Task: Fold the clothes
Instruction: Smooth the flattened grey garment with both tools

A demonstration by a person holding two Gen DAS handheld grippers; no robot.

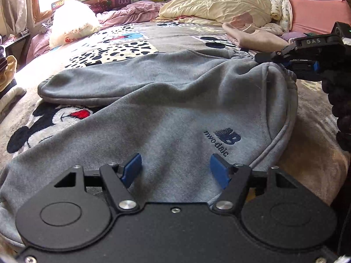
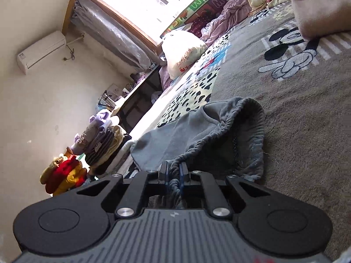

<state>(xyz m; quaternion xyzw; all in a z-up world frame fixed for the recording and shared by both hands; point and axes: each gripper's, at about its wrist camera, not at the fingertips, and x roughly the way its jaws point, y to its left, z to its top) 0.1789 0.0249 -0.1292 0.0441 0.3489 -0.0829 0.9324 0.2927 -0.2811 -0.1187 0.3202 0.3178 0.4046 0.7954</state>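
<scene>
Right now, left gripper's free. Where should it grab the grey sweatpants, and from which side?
Probably the near edge of the grey sweatpants, coming down from above. The left gripper is open over flat fabric; the piped edge to its right gives a fold to pinch. The right gripper already clamps the elastic waistband.

A grey sweatshirt (image 1: 166,100) lies spread on a cartoon-print blanket (image 1: 136,41), one sleeve (image 1: 122,81) folded across its far part and a dark blue logo (image 1: 223,140) on the near part. The left gripper (image 1: 175,171) hovers just over the sweatshirt's near edge, blue pads (image 1: 132,168) held wide apart — nothing between them. At the sweatshirt's far right corner the right gripper (image 1: 274,58) reaches in from the side, its tip at the gathered hem (image 1: 289,74); beyond the sweatshirt lie a white pillow (image 1: 72,24) and a cream quilt (image 1: 217,6).
</scene>
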